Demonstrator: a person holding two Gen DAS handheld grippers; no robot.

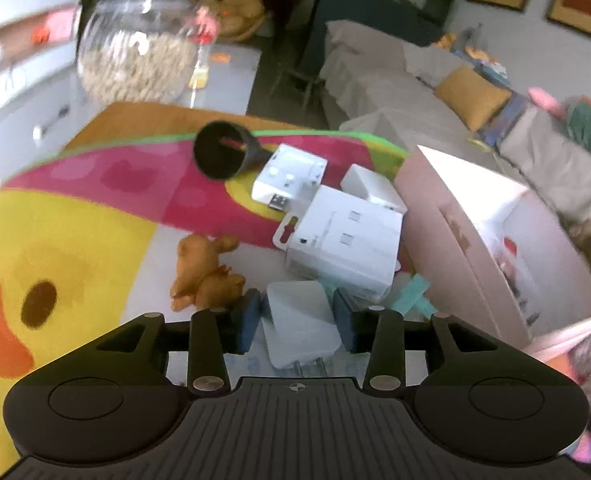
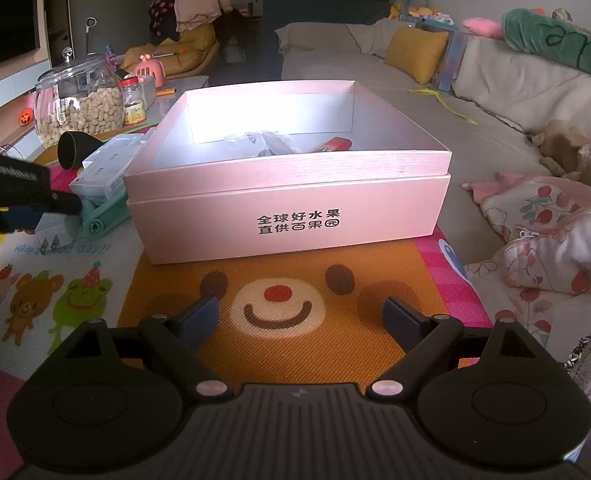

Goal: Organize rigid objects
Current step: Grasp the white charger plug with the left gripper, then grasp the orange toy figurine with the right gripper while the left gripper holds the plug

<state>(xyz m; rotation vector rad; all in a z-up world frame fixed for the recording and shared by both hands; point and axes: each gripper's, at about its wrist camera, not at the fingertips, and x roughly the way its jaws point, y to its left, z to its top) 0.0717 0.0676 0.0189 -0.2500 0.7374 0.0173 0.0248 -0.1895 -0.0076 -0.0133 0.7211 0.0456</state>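
While the left claw (image 1: 297, 320) is straddling a white charger (image 1: 301, 322), pads not yet pressing, the right claw (image 2: 301, 318) is gaping empty; next, squeezing and carrying toward the box (image 1: 475, 240) at two o'clock.

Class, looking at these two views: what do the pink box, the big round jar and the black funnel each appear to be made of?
Pink box: likely cardboard, satin finish, crisp folded walls, printed lettering.
Round jar: clear glass or plastic; the contents show through.
Black funnel: probably matte plastic, thin-walled, dull surface.

Both wrist views look down, close, sharing the pink box (image 2: 287, 204).
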